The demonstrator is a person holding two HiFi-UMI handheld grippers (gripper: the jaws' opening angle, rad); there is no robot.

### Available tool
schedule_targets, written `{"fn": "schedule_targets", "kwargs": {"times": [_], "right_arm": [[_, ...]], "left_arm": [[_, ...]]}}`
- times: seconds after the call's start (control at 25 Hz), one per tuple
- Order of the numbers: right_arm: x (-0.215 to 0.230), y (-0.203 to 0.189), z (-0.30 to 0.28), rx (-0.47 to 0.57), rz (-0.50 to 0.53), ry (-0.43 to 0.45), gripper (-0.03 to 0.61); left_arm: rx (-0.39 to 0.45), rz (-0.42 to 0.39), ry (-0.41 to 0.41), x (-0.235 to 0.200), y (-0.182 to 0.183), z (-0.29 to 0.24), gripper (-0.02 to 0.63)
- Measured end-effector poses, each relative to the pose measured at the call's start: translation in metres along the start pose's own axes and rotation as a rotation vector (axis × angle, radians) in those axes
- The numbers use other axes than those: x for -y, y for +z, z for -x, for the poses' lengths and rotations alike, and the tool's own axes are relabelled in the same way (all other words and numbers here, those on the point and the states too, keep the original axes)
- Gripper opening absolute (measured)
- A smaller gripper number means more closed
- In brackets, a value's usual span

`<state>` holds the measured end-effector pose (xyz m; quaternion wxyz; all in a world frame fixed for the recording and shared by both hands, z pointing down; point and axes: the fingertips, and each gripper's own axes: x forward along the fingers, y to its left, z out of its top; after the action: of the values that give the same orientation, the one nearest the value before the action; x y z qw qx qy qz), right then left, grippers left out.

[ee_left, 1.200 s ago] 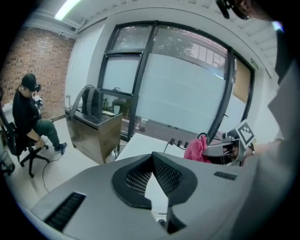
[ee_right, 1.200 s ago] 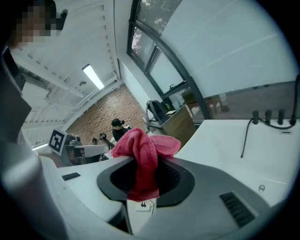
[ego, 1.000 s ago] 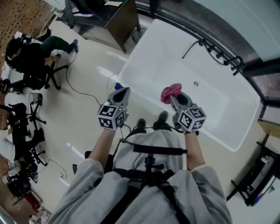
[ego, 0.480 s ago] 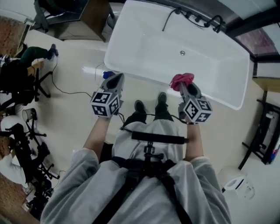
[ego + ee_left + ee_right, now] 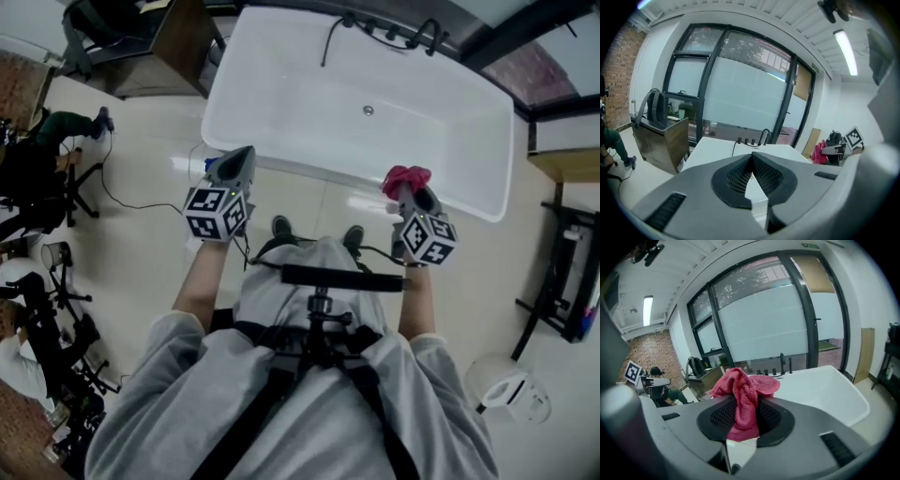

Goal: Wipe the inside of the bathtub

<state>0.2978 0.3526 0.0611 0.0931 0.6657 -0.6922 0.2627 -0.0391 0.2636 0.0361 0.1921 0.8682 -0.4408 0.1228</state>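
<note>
The bathtub (image 5: 281, 103) is smooth, glossy white. The cloth (image 5: 743, 397) is pink, nubbly terry. The left gripper (image 5: 752, 157) and right gripper (image 5: 410, 195) have matt grey plastic shells and black cross-hatched pads (image 5: 768, 176). The floor (image 5: 141, 253) beside the bathtub is glossy cream.

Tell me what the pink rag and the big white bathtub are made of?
The pink rag looks like terry cloth: fuzzy, matte, crumpled in soft folds. The bathtub looks like smooth white acrylic or enamelled metal. It is hard-edged with an even surface, but I can't tell which.
</note>
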Motion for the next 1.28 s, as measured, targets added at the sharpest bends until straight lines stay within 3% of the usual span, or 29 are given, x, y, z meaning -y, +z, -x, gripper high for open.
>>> {"fn": "schedule_targets", "kwargs": {"times": [0.52,1.28], "right_arm": [[0.083,-0.005,0.014,-0.054,0.076,0.023,0.104],[0.093,-0.024,0.023,-0.058,0.016,-0.043,0.103]], "left_arm": [[-0.023,0.003,0.057,0.091,0.002,-0.031,0.005],[-0.048,-0.009,0.029,0.094,-0.002,-0.042,0.005]]}}
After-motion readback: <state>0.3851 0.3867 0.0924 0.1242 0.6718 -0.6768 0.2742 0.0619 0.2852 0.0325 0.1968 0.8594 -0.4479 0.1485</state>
